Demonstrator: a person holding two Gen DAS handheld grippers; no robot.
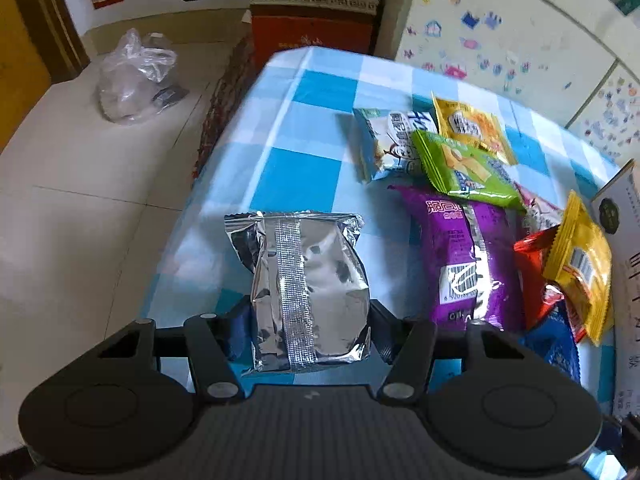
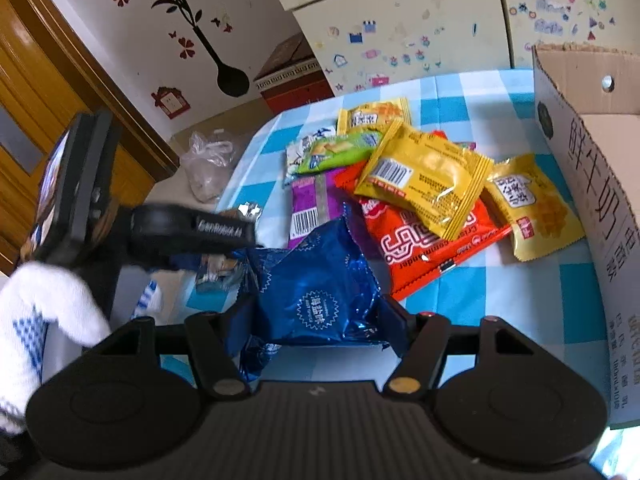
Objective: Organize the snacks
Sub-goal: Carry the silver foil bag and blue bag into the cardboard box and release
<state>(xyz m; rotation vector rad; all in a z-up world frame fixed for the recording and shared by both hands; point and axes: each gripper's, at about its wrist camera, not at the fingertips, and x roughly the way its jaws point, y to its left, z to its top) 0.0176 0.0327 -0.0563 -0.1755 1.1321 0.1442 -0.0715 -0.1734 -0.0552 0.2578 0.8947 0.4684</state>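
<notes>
- The left claw (image 1: 308,320) is closed on a silver foil packet (image 1: 308,284); its pads press both sides of the packet's lower part, near the front left edge of the bench (image 1: 280,120).
- The right claw (image 2: 316,316) is holding a blue foil packet (image 2: 320,284), and the wrapper is crumpled where the pads squeeze it.
- In the right wrist view the left claw appears from the side, held by a hand in a white knit glove (image 2: 48,312), with a bit of silver foil showing under it.
- The other snacks lie in a loose, overlapping pile on the checked cloth: a purple packet (image 1: 460,256), a green packet (image 1: 464,168), a white-and-blue packet (image 1: 388,144), a red packet (image 2: 424,240), a yellow packet (image 2: 428,176) on top of the red one, and two more yellow ones (image 2: 528,216) (image 2: 374,114).
- An open cardboard box (image 2: 576,184) stands at the right edge of the bench, just beside the pile. I judge it is the place for the snacks, but its inside is mostly hidden, so I cannot tell if anything is already in it.
- As I judge it, the task is in an early part: two packets are gripped but not yet placed, and at least seven wait on the bench.
</notes>
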